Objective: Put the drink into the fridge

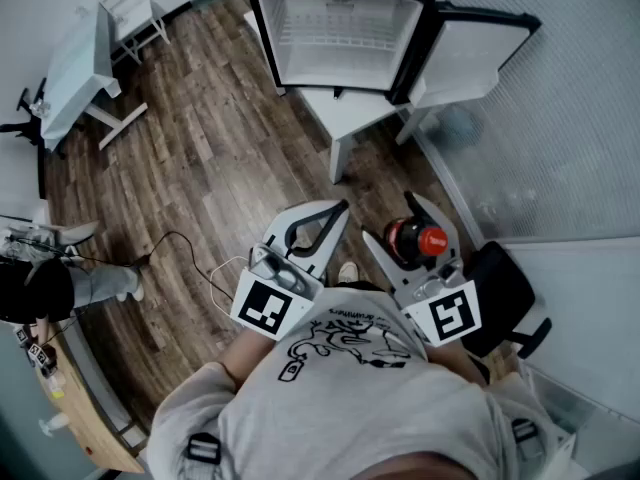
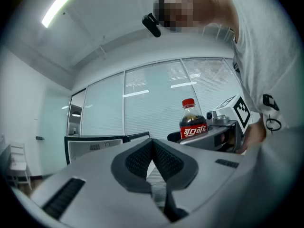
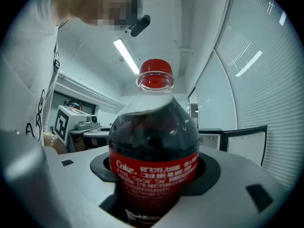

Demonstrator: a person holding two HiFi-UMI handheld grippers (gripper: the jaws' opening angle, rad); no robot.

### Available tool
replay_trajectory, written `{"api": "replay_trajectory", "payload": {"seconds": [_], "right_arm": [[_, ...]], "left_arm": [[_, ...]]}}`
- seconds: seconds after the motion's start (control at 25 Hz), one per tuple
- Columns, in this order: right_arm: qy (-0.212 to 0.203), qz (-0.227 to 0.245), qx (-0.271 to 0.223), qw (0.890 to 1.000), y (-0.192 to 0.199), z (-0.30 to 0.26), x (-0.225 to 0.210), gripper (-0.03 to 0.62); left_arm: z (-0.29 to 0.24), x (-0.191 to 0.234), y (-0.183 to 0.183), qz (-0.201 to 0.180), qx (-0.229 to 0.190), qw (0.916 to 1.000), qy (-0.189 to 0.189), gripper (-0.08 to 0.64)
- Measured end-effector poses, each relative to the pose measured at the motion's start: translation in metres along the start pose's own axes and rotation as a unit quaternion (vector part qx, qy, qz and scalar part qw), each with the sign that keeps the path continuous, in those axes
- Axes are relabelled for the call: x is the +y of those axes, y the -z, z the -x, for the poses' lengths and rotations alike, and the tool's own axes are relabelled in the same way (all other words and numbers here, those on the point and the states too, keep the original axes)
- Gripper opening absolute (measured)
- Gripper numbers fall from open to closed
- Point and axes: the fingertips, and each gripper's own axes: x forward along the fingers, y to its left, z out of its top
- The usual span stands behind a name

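Observation:
The drink, a cola bottle [image 1: 412,240] with a red cap and red label, stands upright in my right gripper [image 1: 405,230], whose jaws are closed round its body. It fills the right gripper view as the bottle [image 3: 154,160], held at label height. The small fridge [image 1: 340,28] stands open across the room on a white stand, its door [image 1: 470,53] swung to the right and its white inside bare. My left gripper [image 1: 338,211] is shut with nothing in it; its tips [image 2: 152,144] meet. From there I see the bottle [image 2: 192,125] to the right.
A white desk [image 1: 75,68] and a white chair [image 1: 135,8] stand at the far left. A black chair [image 1: 505,293] is close on my right, by the glass wall. A cable [image 1: 190,253] lies on the wood floor. Another person [image 1: 60,288] stands at the left edge.

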Motion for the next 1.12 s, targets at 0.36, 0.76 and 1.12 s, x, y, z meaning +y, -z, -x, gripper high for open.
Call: {"api": "replay_trajectory", "payload": {"seconds": [0.36,0.76,1.12], "right_arm": [[-0.013,-0.023,0.002,1.0,0.009,0.003,-0.011,0.307],[-0.026,-0.012,-0.004,1.0,0.01,0.027,-0.039,0.307],[-0.037,-0.021,-0.014,0.999,0.012,0.03,-0.055,0.307]], "left_arm": [[-0.018,-0.008,-0.001,-0.038,0.011,0.9992,0.0,0.002],[-0.042,-0.032,0.012,-0.031,0.032,0.9988,-0.02,0.002],[-0.057,-0.038,0.019,-0.017,0.04,0.9988,-0.024,0.002]]}}
